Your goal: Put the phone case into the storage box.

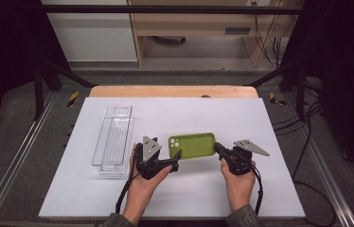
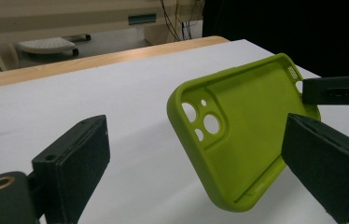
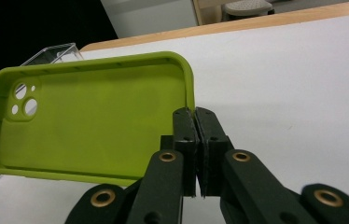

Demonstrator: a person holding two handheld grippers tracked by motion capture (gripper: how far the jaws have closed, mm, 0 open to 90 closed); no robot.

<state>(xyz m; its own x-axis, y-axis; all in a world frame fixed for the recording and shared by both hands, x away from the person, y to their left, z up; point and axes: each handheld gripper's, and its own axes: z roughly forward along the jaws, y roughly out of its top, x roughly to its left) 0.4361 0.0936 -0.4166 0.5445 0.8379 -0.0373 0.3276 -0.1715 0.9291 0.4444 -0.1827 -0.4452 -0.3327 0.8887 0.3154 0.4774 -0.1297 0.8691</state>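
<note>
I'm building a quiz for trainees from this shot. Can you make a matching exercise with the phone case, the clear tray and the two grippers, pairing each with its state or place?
Things:
1. phone case
2. clear tray
3. left gripper
4. right gripper

States or places:
A. jaws open, either side of the case's camera end
B. green, lifted off the table
C. empty, lying at the table's left
D. jaws shut on the case's edge

Pairs: 1-B, 2-C, 3-A, 4-D
</note>
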